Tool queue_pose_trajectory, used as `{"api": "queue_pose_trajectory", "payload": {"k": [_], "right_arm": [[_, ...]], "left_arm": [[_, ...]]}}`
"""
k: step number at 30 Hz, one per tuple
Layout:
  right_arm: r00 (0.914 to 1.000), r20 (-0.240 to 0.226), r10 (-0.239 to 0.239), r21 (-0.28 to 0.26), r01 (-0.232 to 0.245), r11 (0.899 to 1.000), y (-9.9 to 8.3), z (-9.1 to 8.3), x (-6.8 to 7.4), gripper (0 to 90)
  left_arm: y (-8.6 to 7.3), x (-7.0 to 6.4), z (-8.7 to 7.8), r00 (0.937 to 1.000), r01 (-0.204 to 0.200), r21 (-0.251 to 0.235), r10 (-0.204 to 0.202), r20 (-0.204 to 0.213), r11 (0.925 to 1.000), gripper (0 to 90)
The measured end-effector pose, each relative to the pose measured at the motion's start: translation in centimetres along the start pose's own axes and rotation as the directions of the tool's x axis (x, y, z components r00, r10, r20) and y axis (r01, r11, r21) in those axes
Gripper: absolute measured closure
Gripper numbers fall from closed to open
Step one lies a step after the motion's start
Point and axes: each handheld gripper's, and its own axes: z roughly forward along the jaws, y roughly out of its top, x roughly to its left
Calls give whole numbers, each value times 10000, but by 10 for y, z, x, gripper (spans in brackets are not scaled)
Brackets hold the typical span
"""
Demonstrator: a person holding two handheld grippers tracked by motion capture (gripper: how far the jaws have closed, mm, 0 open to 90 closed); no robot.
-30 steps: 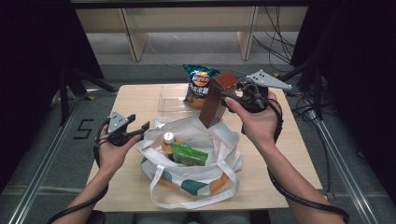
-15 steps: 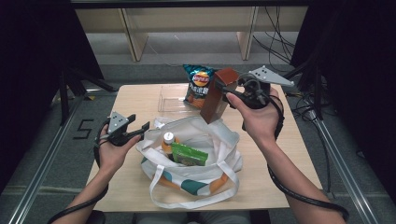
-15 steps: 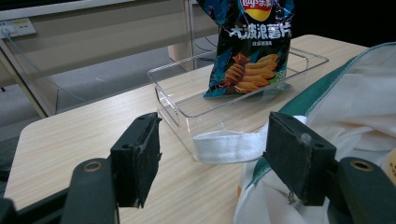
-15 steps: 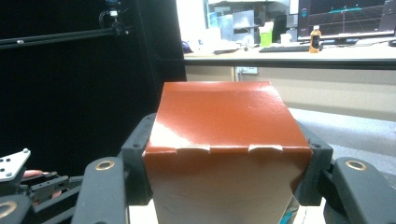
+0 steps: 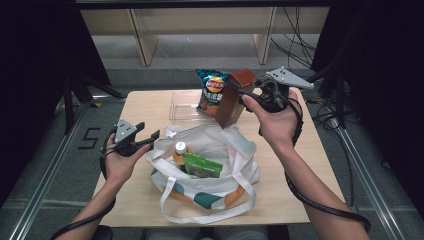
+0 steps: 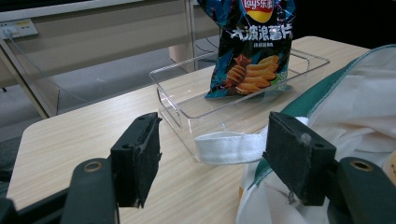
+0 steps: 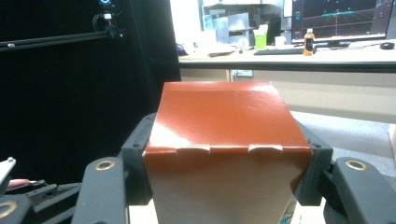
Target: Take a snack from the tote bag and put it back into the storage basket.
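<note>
Brown carton [image 7: 227, 154], glossy rust-red, tabbed top flap, clamped upright

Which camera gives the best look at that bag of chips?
The left gripper view: the chip bag stands close and sharp in the clear tray, its print readable. The high view shows it small and far, partly behind the brown box.

Glossy brown cardboard box [image 7: 224, 154], seemingly cloth white bag [image 5: 235, 150], clear plastic tray [image 6: 187, 107], matt wooden table [image 5: 145, 200].

Table [image 5: 320, 165] with bag [image 5: 235, 170], tray [image 5: 181, 107]
</note>
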Motion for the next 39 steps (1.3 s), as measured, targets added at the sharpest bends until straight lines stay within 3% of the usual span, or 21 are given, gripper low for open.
{"api": "queue_pose_trajectory", "payload": {"k": [29, 39], "right_arm": [[9990, 425, -102, -102, 106, 9999, 4, 7, -11, 394], [9982, 591, -110, 89, 105, 9999, 3, 13, -14, 394]], "left_arm": [[0, 0, 1, 10000, 12, -77, -12, 41, 10000, 347], [1, 0, 0, 10000, -5, -66, 5, 27, 10000, 347]]}}
